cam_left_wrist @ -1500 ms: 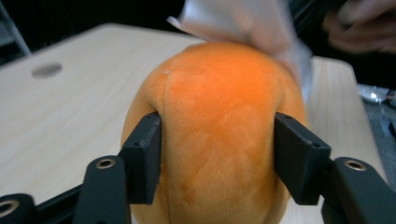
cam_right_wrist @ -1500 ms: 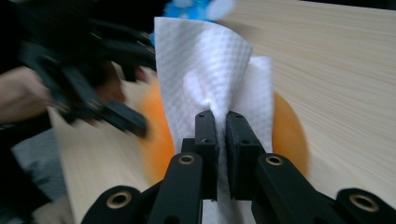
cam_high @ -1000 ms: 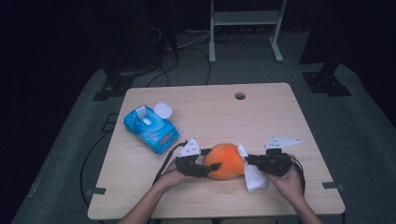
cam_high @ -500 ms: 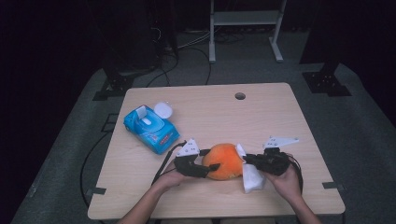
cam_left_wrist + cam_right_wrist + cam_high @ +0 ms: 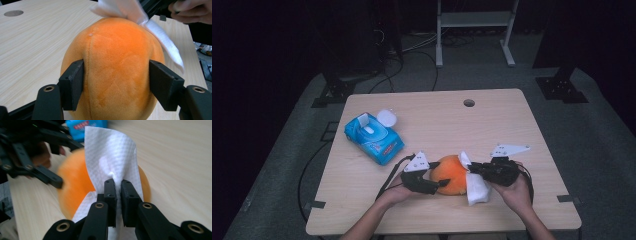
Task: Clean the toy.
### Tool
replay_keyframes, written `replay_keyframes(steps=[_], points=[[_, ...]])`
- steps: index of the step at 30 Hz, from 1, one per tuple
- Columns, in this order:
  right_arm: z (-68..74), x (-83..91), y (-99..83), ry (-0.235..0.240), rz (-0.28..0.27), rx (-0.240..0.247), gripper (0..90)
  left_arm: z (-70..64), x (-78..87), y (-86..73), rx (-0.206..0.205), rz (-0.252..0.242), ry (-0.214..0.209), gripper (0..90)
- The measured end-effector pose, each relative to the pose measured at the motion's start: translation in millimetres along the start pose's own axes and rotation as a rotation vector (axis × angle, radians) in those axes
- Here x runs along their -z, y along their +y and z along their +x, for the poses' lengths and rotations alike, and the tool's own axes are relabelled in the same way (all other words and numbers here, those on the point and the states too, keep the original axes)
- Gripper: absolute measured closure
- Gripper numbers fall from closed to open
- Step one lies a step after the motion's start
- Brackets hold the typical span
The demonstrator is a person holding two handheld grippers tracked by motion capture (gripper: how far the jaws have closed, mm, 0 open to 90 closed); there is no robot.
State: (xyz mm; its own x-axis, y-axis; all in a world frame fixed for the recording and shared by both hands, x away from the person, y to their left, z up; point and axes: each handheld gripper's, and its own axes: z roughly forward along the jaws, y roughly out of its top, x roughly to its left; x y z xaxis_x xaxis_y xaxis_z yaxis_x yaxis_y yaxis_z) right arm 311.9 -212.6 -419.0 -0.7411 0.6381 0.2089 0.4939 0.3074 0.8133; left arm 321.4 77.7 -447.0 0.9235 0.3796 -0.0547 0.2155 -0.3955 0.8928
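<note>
Left gripper (image 5: 439, 181) reaches in from the near left, forearm angled toward the middle, its jaws spread wide and pressed against both flanks of the orange plush ball (image 5: 451, 174), clamping it in place on the table (image 5: 512, 120). In the left gripper view the two black pads (image 5: 73, 83) dent the plush on either side. Right gripper (image 5: 472, 167) comes in from the near right, hand wrapped round its body, jaws pinched tight on a white paper wipe (image 5: 477, 187); in the right gripper view the sheet (image 5: 112, 157) bunches between the jaws and fans out over the ball's surface. The wipe lies against the right side of the ball and hangs down to the tabletop. So the ball sits at the near middle of the table, between the two grippers. Farther out, at the left, one blue wipes pack (image 5: 373, 138) lies with its round white lid (image 5: 387, 118) flipped open, a white sheet showing in the opening. Count: one ball, one loose wipe, one pack.
</note>
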Motion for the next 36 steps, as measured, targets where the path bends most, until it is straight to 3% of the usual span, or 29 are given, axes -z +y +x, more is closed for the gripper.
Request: replay_keyframes(steps=[4, 7, 9, 12, 20, 22, 26, 28, 29, 32, 36], points=[[-8.2, 5.4, -10.2, -0.033, 0.024, -0.037, 83.1, -5.2, -2.8, 3.5, -0.022, 0.008, 0.0, 31.6], [1.7, 10.0, -1.3, 0.001, -0.025, -0.017, 83.1, -9.0, -5.0, 5.2, -0.037, 0.01, 0.001, 31.5], [13.9, 9.0, 7.6, 0.03, -0.041, 0.022, 83.0, -10.7, -5.8, 6.0, -0.051, 0.014, 0.003, 31.5], [25.9, 2.2, 16.0, 0.01, -0.02, 0.097, 82.9, -10.8, -5.3, 5.6, -0.054, 0.015, 0.004, 31.5], [3.6, 4.8, -1.2, -0.023, 0.0, 0.016, 83.2, -10.5, -5.7, 5.8, -0.047, 0.008, -0.004, 31.5], [4.9, 8.2, -0.4, -0.027, -0.007, 0.012, 83.2, -12.2, -6.8, 7.9, -0.053, 0.012, -0.001, 31.5], [22.9, 7.2, 11.5, 0.043, -0.041, 0.074, 82.9, -14.9, -8.9, 9.7, -0.063, 0.013, 0.002, 31.6], [31.9, 3.2, 16.9, 0.041, -0.033, 0.117, 83.0, -16.1, -8.5, 10.0, -0.071, 0.018, 0.008, 31.6], [34.1, 0.2, 18.3, 0.019, -0.017, 0.136, 83.1, -16.3, -8.4, 9.9, -0.07, 0.018, 0.008, 31.5], [25.6, -2.1, 14.8, 0.001, -0.005, 0.115, 83.5, -14.7, -6.8, 9.7, -0.069, 0.011, 0.0, 30.8], [17.3, 0.2, 8.0, 0.003, 0.002, 0.088, 83.6, -9.8, -1.4, 12.4, -0.043, -0.039, -0.026, 25.8]])
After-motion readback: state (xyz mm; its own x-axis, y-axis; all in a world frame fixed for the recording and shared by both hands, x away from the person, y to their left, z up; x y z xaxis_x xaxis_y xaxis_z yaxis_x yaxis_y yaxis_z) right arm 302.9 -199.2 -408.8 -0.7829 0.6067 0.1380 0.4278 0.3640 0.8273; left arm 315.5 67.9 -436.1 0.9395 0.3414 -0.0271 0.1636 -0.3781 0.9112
